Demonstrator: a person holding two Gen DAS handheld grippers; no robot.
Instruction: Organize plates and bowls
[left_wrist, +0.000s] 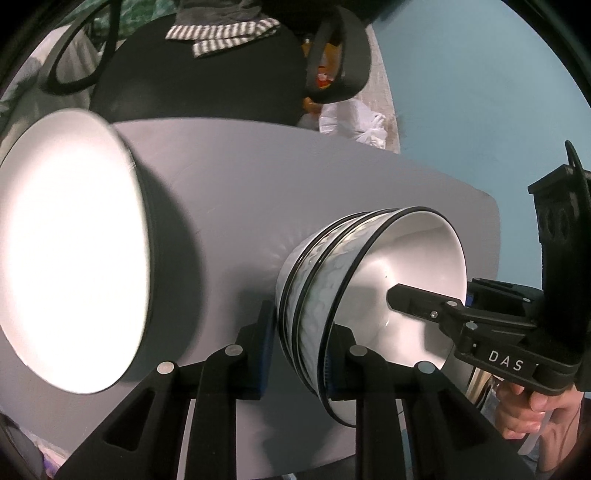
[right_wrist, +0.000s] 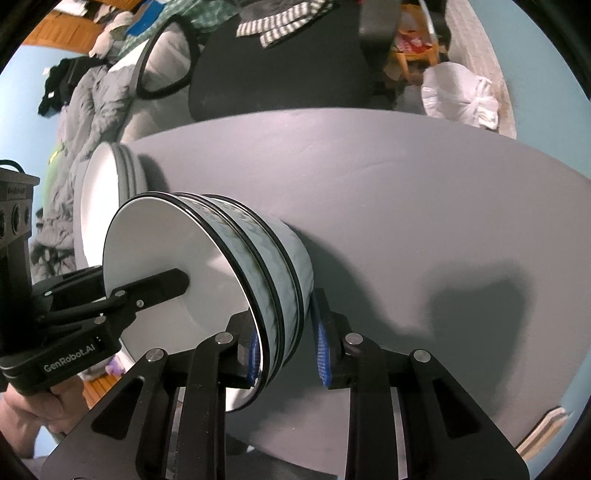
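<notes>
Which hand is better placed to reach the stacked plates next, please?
Left, probably: both grip the bowls, but the plates lie beside the left gripper, across the bowls from the right gripper.

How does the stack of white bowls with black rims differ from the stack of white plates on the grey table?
The stack of patterned white bowls with black rims is deep-walled; the stack of plain white plates with grey rims is shallow and wider. The bowls are gripped on both sides by the left tongs and right tongs; the plates are untouched, beside them. Both are white inside, nested stacks on the grey table.
</notes>
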